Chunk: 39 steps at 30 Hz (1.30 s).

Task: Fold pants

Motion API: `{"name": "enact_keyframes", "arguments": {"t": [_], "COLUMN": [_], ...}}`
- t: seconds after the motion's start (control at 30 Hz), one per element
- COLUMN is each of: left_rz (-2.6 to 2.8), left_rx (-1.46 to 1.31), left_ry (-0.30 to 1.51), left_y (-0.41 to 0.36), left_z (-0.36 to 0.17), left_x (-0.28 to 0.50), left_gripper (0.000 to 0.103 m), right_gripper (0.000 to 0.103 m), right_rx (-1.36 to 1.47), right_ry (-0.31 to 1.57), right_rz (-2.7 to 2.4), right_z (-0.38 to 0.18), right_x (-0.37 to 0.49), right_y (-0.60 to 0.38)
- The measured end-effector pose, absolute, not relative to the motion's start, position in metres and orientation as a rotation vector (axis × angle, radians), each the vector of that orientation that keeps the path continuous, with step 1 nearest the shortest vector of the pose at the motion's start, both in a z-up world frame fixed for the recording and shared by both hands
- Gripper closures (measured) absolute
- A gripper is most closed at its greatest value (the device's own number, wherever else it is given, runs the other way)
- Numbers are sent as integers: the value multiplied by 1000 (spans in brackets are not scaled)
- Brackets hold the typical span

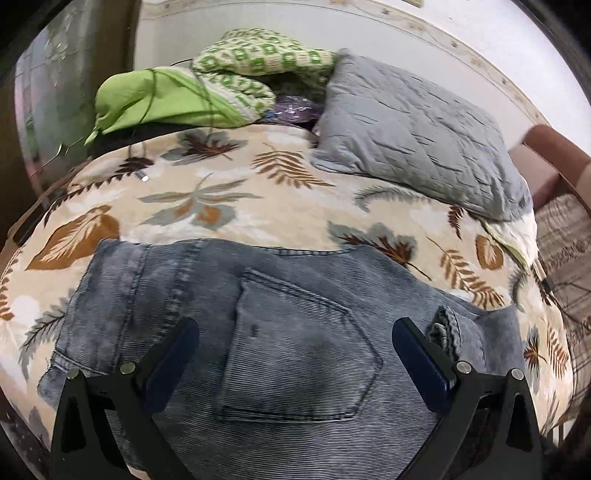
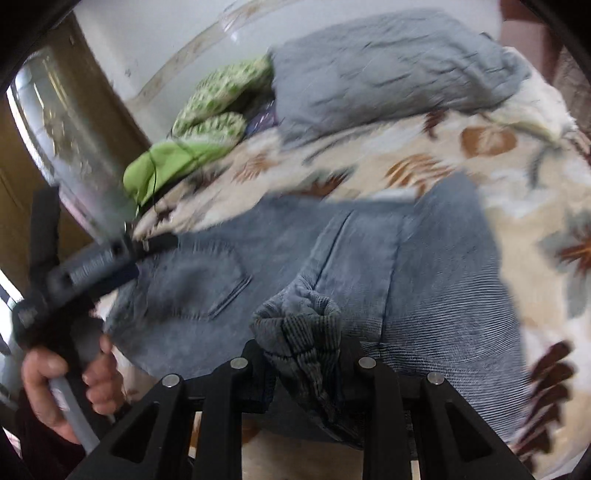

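Observation:
Grey-blue denim pants [image 1: 295,332] lie on the bed with a back pocket [image 1: 299,354] facing up. My left gripper [image 1: 295,343] hovers over that pocket, open, its dark pads wide apart with nothing pinched. In the right wrist view my right gripper [image 2: 301,350] is shut on a bunched fold of the pants [image 2: 299,325], which hides its fingertips. The rest of the pants [image 2: 424,280] spreads out beyond it. A hand [image 2: 55,384] holds the left gripper [image 2: 88,266] at the left edge of that view.
The bed carries a cream blanket with a leaf pattern [image 1: 207,199]. A grey quilted pillow [image 1: 417,133] lies at the back right, with green bedding [image 1: 166,99] at the back left. A white wall [image 1: 369,33] runs behind. A brown chair [image 1: 554,158] stands at the right.

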<state>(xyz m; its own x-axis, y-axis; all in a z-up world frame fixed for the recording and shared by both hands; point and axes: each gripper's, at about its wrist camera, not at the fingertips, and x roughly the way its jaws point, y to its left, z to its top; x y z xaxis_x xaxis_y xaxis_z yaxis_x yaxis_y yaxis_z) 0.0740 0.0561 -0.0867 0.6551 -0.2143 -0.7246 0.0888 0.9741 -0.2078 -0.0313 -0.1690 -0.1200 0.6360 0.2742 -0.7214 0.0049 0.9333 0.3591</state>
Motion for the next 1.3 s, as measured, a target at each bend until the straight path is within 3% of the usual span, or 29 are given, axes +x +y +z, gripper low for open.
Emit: {"name": "enact_keyframes", "arguments": {"t": [0.2, 0.27, 0.33, 0.47, 0.77, 0.8, 0.83, 0.93, 1.07, 1.17, 1.23, 1.3], "left_rz": [-184, -205, -238, -335, -522, -539, -554, -606, -644, -656, -661, -692], "left_rx": [-145, -131, -108, -59, -19, -25, -32, -41, 0, 34, 20, -19], "left_ry": [841, 839, 829, 812, 870, 881, 891, 914, 937, 1005, 996, 1006], "left_y": [63, 59, 50, 26, -25, -29, -34, -48, -68, -78, -77, -75], "left_z": [-91, -91, -90, -88, -100, -102, -105, -110, -118, -133, -135, -135], "left_x": [71, 69, 65, 58, 59, 60, 60, 62, 62, 67, 66, 68], "left_gripper": [0, 0, 0, 0, 0, 0, 0, 14, 30, 47, 48, 56], "right_gripper": [70, 35, 29, 29, 30, 30, 38, 67, 71, 71, 72, 73], "right_rx": [319, 371, 378, 259, 417, 424, 422, 460, 472, 545, 601, 616], "right_ry": [914, 928, 941, 936, 754, 737, 734, 763, 819, 927, 948, 940], "right_rz": [178, 236, 298, 362, 186, 157, 138, 93, 72, 57, 47, 60], "right_z": [-134, -133, -130, -117, -71, -69, -69, -83, -109, -136, -145, -143], "right_x": [-30, -31, -35, -55, -55, -49, -42, -8, 10, 25, 30, 29], "right_y": [-155, -161, -160, -157, -259, -268, -273, -285, -288, -295, -302, -306]}}
